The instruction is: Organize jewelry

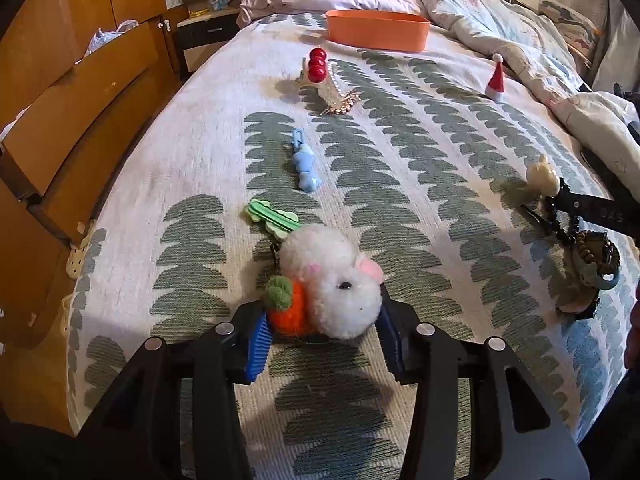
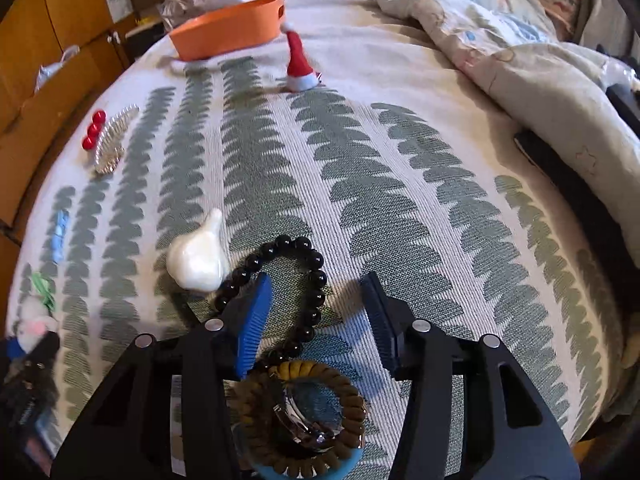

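My left gripper (image 1: 324,320) has its blue pads on both sides of a white plush bunny charm with an orange carrot (image 1: 328,280) lying on the bed. My right gripper (image 2: 316,312) is open above a black bead bracelet (image 2: 312,276); its left pad sits inside the loop. A brown wooden bead bracelet (image 2: 304,420) and a blue ring lie under that gripper. An orange tray (image 1: 376,28) stands at the far end, also in the right wrist view (image 2: 228,32).
On the leaf-patterned bedspread (image 1: 420,160) lie a green clip (image 1: 272,220), a blue clip (image 1: 304,164), a red-bead clip with pearl and gold clips (image 1: 324,80), a small Santa hat (image 1: 496,78) and a cream shell-like clip (image 2: 198,256). A rumpled duvet (image 1: 500,12) lies right, wooden drawers (image 1: 60,100) left.
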Motion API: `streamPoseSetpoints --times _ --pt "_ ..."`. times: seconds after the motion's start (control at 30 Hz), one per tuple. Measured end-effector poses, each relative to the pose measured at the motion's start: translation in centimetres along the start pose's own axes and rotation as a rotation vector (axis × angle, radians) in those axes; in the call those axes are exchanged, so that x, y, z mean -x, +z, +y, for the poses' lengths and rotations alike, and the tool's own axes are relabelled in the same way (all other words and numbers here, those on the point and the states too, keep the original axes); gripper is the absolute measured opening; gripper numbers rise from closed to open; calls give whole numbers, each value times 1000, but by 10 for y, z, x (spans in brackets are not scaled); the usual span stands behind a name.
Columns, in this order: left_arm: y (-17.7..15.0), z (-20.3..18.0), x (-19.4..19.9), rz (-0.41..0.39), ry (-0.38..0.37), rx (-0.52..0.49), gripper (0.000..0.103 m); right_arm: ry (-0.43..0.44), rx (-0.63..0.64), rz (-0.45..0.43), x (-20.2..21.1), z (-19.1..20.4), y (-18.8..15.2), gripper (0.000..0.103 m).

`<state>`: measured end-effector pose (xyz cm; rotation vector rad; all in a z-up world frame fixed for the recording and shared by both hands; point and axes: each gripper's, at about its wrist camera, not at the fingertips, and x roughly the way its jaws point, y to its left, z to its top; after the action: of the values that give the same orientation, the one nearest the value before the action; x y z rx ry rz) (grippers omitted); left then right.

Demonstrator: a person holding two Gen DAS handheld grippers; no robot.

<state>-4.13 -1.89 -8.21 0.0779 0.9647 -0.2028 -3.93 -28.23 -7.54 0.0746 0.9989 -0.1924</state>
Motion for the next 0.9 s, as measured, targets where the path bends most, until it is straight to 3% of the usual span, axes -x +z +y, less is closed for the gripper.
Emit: streamPoseSetpoints --times 0.27,0.47,0.73,0.9 --pt "-3 -5 -2 -6 13 -23 45 1 19 -11 -3 11 8 11" --pt "-3 -4 -2 -14 11 -26 40 55 -32 -44 7 1 10 11" --pt "9 4 12 -76 23 -8 37 115 -80 -162 45 -9 15 11" --pt "29 23 24 -97 -41 52 37 150 -92 -227 68 -12 25 11"
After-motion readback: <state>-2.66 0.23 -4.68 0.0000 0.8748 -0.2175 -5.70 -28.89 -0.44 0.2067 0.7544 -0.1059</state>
